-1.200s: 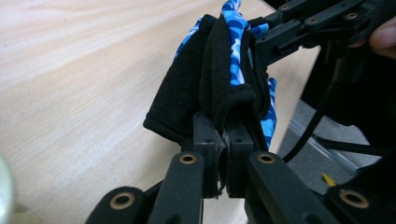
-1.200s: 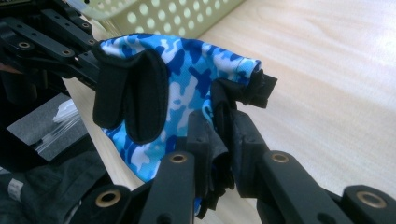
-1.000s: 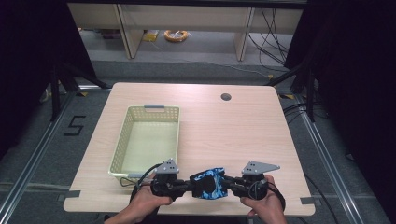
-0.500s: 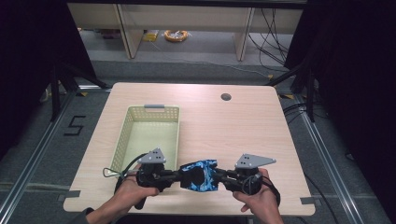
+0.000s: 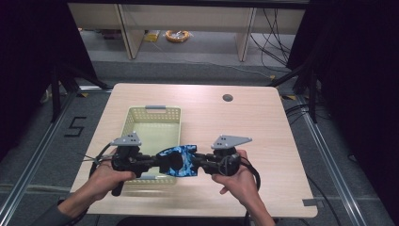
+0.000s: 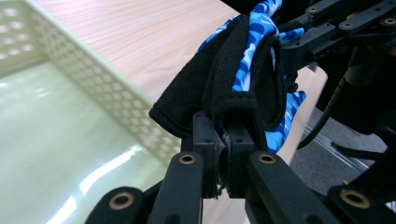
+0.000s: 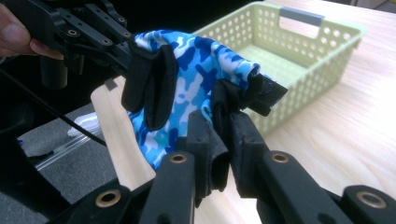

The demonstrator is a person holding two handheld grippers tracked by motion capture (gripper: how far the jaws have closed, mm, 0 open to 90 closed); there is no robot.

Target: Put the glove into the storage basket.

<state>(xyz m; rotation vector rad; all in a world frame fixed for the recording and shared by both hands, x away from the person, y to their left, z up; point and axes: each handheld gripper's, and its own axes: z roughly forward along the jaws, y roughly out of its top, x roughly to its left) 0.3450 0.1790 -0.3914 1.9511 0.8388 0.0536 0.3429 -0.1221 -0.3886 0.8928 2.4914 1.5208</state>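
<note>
A blue camouflage glove with black trim (image 5: pixel 178 161) hangs in the air between my two grippers, just above the near right corner of the pale green basket (image 5: pixel 153 116). My left gripper (image 5: pixel 157 161) is shut on the glove's black edge (image 6: pixel 233 100). From the other side my right gripper (image 5: pixel 194 161) is shut on the glove's black cuff (image 7: pixel 243 100). In the right gripper view the glove (image 7: pixel 187 79) stretches across to the left gripper's jaws. The basket (image 6: pixel 93 88) lies below and beside the glove in the left gripper view.
The basket (image 7: pixel 303 56) has a grey handle at its far end and nothing in it. A wooden table (image 5: pixel 244 122) carries it, with a dark round hole (image 5: pixel 227 98) near the back right. Shelves and cables lie on the floor beyond the table.
Both hands have carried the glove up and to the left, from the table's front edge to over the basket's near right corner. Both grips have held.
</note>
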